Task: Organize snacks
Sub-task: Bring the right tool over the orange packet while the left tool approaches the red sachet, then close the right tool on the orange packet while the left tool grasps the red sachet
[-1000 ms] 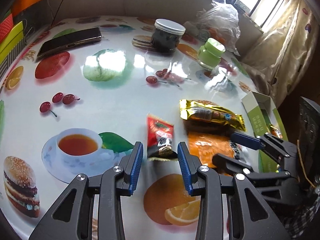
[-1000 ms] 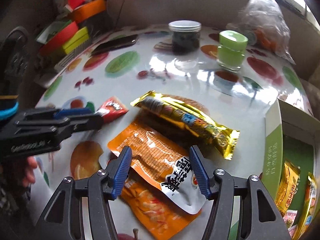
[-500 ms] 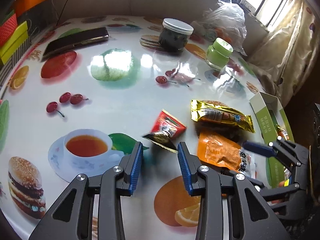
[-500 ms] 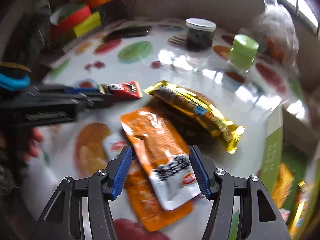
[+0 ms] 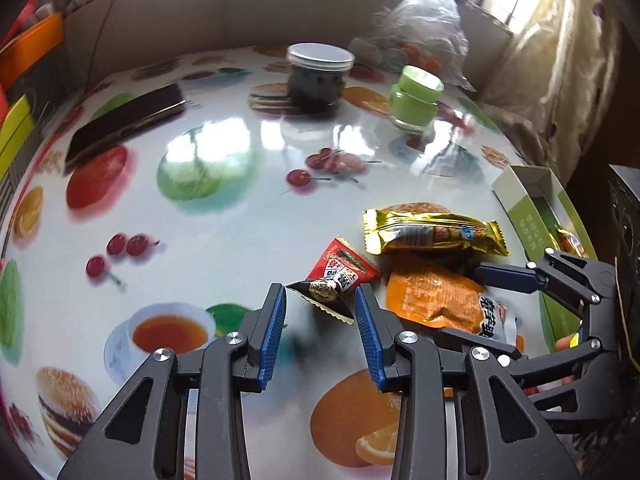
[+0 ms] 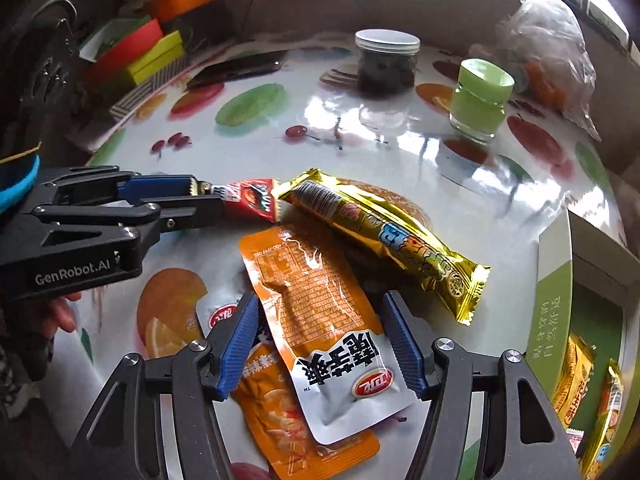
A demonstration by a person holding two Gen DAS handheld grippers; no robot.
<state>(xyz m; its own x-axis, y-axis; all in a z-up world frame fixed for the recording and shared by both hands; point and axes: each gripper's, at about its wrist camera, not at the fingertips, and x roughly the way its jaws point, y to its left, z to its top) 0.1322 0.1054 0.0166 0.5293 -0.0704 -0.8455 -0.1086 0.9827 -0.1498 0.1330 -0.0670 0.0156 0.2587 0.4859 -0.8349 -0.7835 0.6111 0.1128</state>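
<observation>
Both claws gape: left claw (image 5: 320, 312) around red packet (image 5: 340, 276), right claw (image 6: 320, 340) around orange pouch (image 6: 320, 308), gold bar (image 6: 384, 236) alongside.

Daylight from the window, glare on the glossy table

White glare streaks the table (image 5: 224, 216) near the jars; fisheye edges bend and darken, and the far plastic bag (image 5: 424, 28) smears softly.

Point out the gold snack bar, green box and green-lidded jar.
gold snack bar (image 6: 384, 236), right wrist view, mid-wrapper
green box (image 6: 550, 304), right wrist view, near wall
green-lidded jar (image 5: 416, 98), left wrist view, body
</observation>
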